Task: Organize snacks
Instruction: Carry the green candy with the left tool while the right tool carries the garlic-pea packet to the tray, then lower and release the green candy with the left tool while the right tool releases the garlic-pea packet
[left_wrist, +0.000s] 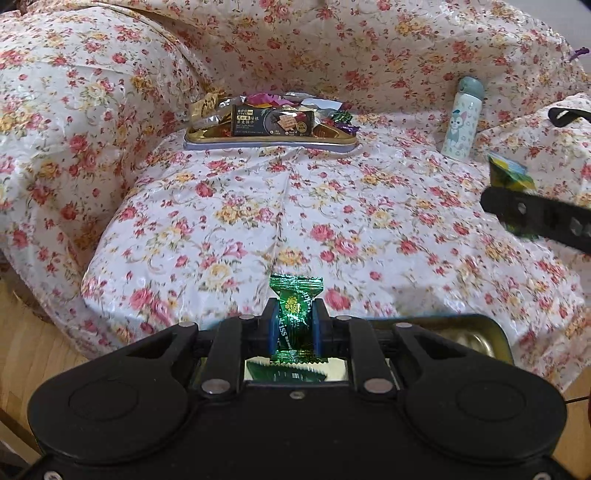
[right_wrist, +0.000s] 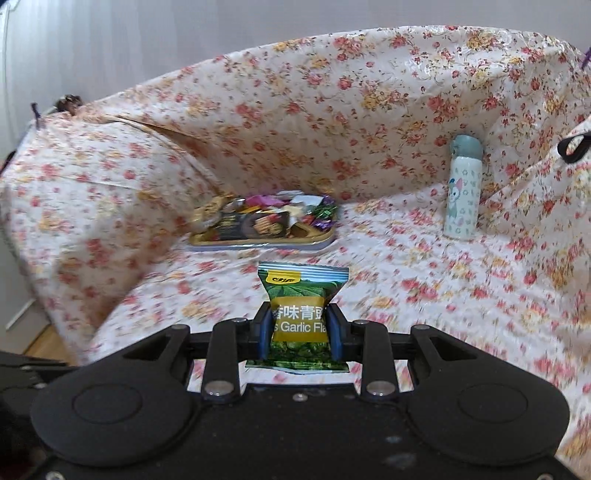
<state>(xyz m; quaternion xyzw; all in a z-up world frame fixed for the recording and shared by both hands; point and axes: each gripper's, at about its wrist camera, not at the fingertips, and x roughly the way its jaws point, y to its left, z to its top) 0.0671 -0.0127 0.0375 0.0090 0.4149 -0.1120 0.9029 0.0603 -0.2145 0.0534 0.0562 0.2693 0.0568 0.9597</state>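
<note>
My left gripper (left_wrist: 295, 326) is shut on a shiny green candy wrapper (left_wrist: 295, 299), held above a gold tin tray (left_wrist: 476, 341) at the sofa's near edge. My right gripper (right_wrist: 298, 332) is shut on a green garlic pea packet (right_wrist: 301, 295) and holds it above the sofa seat. The right gripper also shows in the left wrist view (left_wrist: 517, 210) at the right edge, with its packet (left_wrist: 509, 173). A second gold tin tray (left_wrist: 207, 134) piled with mixed snacks sits at the back of the seat; it also shows in the right wrist view (right_wrist: 207, 240).
A floral cover (left_wrist: 332, 206) drapes the whole sofa. A pale blue cartoon bottle (left_wrist: 461, 118) stands at the back right, also in the right wrist view (right_wrist: 461, 188). A black strap (left_wrist: 561, 114) lies on the right cushion. Wooden floor (left_wrist: 33, 354) lies below the seat edge.
</note>
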